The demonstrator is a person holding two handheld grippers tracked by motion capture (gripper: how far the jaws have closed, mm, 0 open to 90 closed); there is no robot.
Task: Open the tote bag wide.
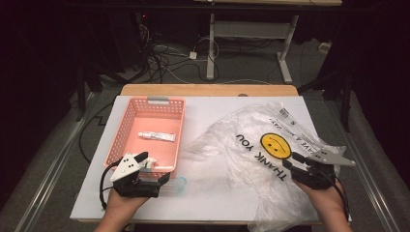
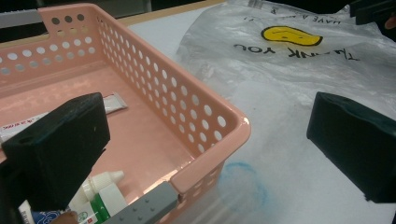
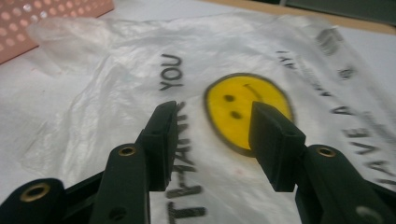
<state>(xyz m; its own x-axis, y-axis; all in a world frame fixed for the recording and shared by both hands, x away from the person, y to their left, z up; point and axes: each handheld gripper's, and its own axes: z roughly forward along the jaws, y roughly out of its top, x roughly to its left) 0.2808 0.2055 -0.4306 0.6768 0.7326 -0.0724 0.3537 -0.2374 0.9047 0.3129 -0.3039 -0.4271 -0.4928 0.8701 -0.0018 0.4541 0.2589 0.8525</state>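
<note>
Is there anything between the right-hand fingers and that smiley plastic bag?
Nothing visible. The right gripper is open just above the bag, with only bare plastic between and ahead of its fingers.

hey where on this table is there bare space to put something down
Bare white tabletop lies at the far edge between the pink basket and the plastic bag, and along the near edge between the left gripper and the bag. The right half is crowded by the bag, where the right gripper hovers open.
</note>
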